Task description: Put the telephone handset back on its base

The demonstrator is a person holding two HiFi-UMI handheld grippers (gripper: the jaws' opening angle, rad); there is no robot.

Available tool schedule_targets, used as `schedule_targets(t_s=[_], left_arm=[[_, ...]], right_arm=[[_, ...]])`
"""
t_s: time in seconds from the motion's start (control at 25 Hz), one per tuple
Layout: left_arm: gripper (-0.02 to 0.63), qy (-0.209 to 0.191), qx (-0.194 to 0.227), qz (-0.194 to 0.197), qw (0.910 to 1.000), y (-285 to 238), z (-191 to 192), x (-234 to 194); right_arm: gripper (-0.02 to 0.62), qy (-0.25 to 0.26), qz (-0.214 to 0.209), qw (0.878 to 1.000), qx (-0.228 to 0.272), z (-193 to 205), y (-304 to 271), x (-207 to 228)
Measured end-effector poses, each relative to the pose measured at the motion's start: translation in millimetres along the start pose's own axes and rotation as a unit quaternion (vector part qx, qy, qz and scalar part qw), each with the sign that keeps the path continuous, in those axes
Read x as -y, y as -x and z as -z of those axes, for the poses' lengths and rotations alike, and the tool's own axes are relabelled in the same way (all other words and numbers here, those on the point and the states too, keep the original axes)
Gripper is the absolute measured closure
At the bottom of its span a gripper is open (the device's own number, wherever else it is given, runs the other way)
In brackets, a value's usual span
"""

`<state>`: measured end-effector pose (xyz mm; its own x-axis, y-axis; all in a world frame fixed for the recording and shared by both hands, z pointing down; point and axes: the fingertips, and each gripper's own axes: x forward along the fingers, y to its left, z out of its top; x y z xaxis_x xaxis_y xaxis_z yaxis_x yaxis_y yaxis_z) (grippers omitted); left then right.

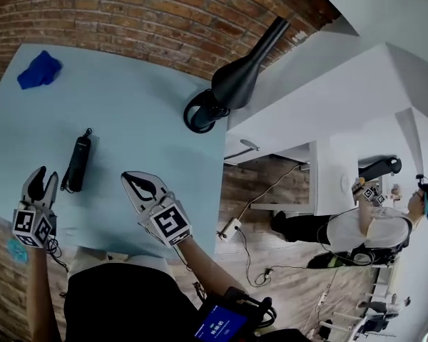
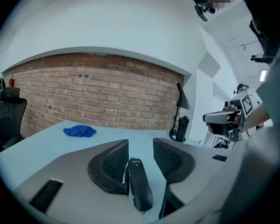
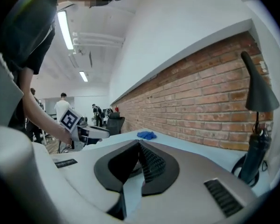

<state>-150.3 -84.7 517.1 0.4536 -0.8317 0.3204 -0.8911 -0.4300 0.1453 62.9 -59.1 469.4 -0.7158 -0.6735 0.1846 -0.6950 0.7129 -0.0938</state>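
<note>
A slim black telephone handset lies flat on the light blue table, towards its near left. My left gripper hovers just left of the handset's near end. In the left gripper view the handset shows in the gap between the jaws, close to the left one, and the left gripper stands open with its pads off it. My right gripper is over the table's near edge, right of the handset. In the right gripper view the right gripper has its tips together, with nothing held.
A blue cloth lies at the table's far left corner. A black desk lamp stands at the far right edge, by the brick wall. Past the right edge the floor has cables, and another person with grippers stands there.
</note>
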Motion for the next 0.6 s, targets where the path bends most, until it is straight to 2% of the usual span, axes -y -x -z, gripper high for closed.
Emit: schedule_targets(t_s=[0.12,0.32,0.44,0.48,0.6], left_arm=[[0.453,-0.019,0.085,0.02,0.996,21,-73,-12],[0.508,-0.072,0.175,0.063,0.98,65,-164,-22],[0.509,-0.087,0.189,0.088,0.9742,83,-172,-29],[0.509,-0.089,0.183,0.089,0.975,86,-166,-33],[0.567,-0.09,0.153,0.076,0.9812,91,-136,-45]], right_arm=[[0.583,0.042,0.004,0.998,0.039,-50,-25,-9],[0.583,0.068,0.022,0.991,0.113,-124,-54,-46],[0.583,0.061,0.022,0.991,0.118,-139,-72,-79],[0.583,0.057,0.021,0.992,0.111,-137,-79,-90],[0.584,0.057,0.014,0.994,0.093,-118,-94,-118]])
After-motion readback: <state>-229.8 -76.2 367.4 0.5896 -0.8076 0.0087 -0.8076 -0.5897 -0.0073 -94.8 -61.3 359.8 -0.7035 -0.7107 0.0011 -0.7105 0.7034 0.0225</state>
